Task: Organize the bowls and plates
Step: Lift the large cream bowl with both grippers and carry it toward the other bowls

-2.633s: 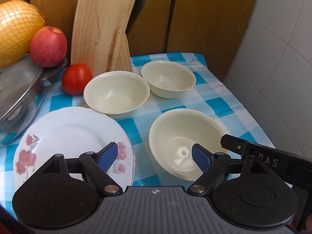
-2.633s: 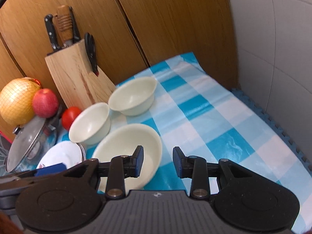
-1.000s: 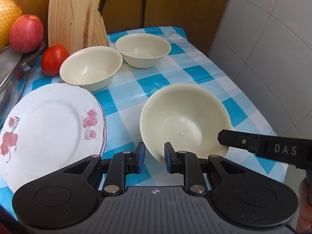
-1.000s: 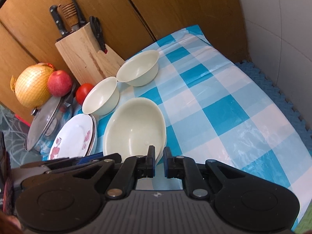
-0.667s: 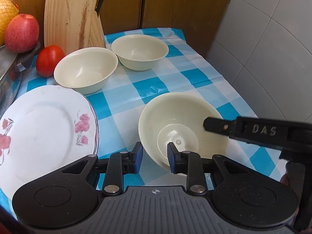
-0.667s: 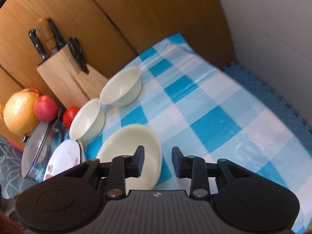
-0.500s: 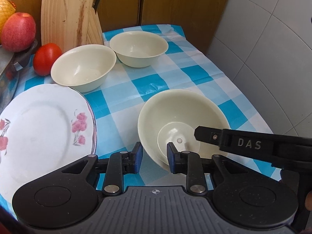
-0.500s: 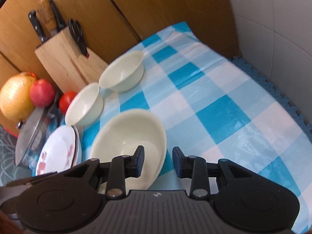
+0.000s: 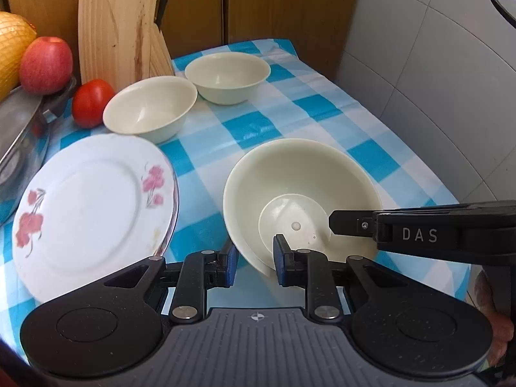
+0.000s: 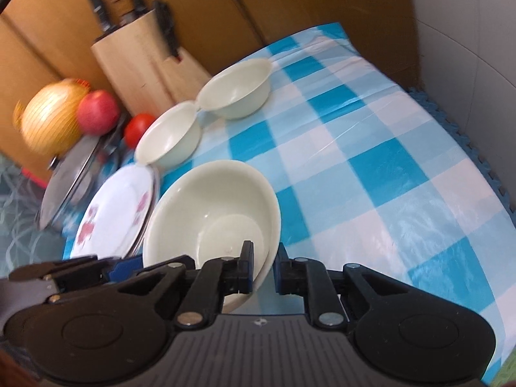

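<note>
A large cream bowl sits on the blue checked cloth near the front; it also shows in the right wrist view. My left gripper straddles its near rim with the jaws a little apart. My right gripper straddles the rim from the right side, jaws narrowly apart; its finger reaches over the bowl in the left wrist view. Two smaller cream bowls stand behind. A white flowered plate lies to the left.
A wooden knife block stands at the back. A tomato, an apple, a netted pomelo and a steel pot lid are at the left. A tiled wall borders the right.
Both grippers closed onto the large bowl's rim about a second ago, then opened slightly. The right gripper has now moved back onto the rim; the left has stayed at the near rim.
</note>
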